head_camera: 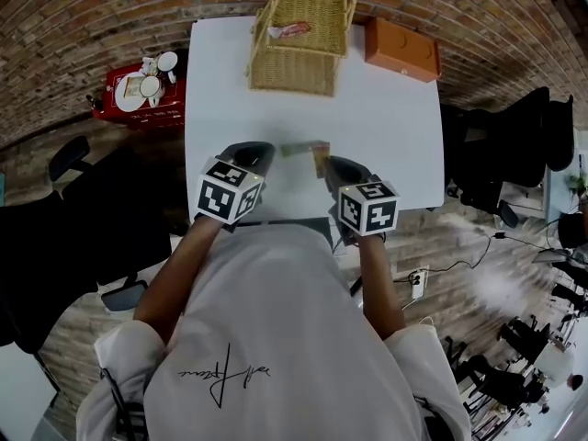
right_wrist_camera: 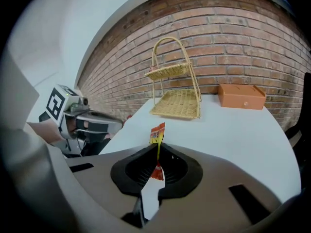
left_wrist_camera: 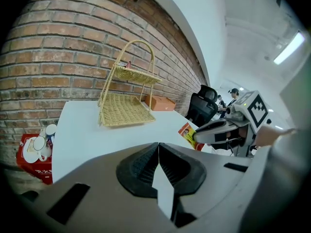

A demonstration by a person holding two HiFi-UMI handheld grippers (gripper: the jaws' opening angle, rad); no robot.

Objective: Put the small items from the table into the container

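Carry step: right tool point(right_wrist_camera: 158, 152) pinches a small orange sachet point(right_wrist_camera: 158, 132) edge-on above the worktop's point(right_wrist_camera: 233, 130) near edge, left tool point(left_wrist_camera: 159, 154) pressed together and empty beside it; next, I judge, a reach across to the wicker basket point(right_wrist_camera: 177, 106) at the far edge, then release.

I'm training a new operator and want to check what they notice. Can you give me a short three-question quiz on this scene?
1. Which gripper holds the packet? A. left B. right C. neither
2. True or false: the left gripper is shut with nothing between its fingers.
3. Fill in: in the head view, the orange box stands to the ___ of the basket.
Key: 1 B, the right gripper; 2 true; 3 right.
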